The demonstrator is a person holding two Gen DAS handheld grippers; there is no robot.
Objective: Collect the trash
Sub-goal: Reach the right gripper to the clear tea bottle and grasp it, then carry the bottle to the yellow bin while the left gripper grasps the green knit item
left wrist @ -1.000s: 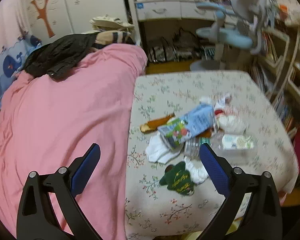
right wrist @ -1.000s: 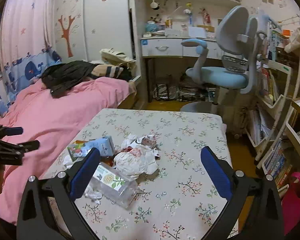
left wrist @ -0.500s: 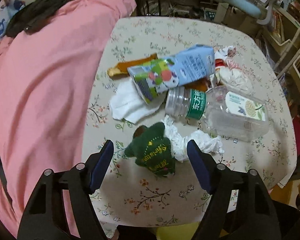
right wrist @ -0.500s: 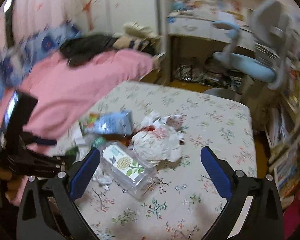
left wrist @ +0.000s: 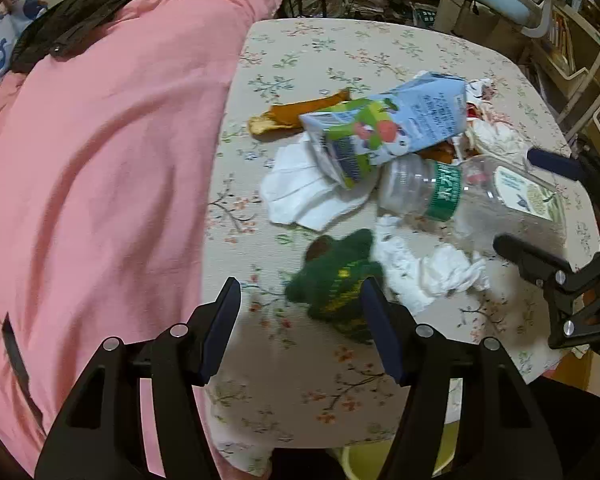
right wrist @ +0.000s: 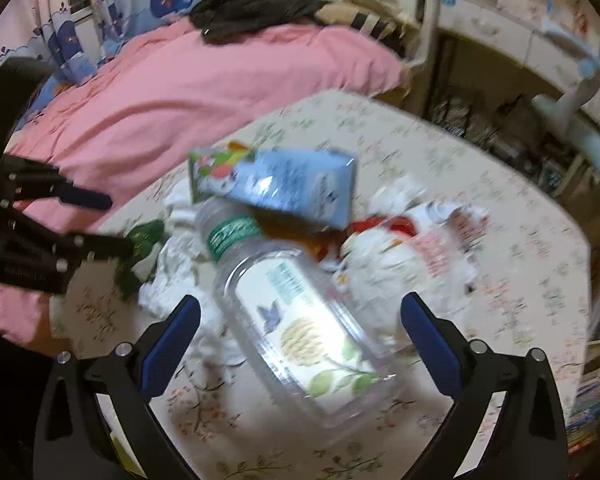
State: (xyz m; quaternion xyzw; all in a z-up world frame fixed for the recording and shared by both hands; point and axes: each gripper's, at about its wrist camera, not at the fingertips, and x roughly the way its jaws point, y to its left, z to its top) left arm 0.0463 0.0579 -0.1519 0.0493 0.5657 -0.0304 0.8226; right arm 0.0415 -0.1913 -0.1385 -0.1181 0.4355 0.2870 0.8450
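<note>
The trash is lying bunched across the middle of the table (left wrist: 340, 44), leaving bare cloth open along the far edge and the near edge. The milk carton (left wrist: 392, 124) is resting over a white napkin (left wrist: 300, 196), with a plastic bottle (left wrist: 424, 188) and clear container (right wrist: 300, 332) crowding just beside it. Crumpled tissue (left wrist: 432, 268) is touching the green knitted piece (left wrist: 336, 280), so no gap is showing between them. The pink bed (left wrist: 100, 160) is pressing against the table's left edge, blocking that side. The right gripper (right wrist: 300, 336) is straddling the container.
</note>
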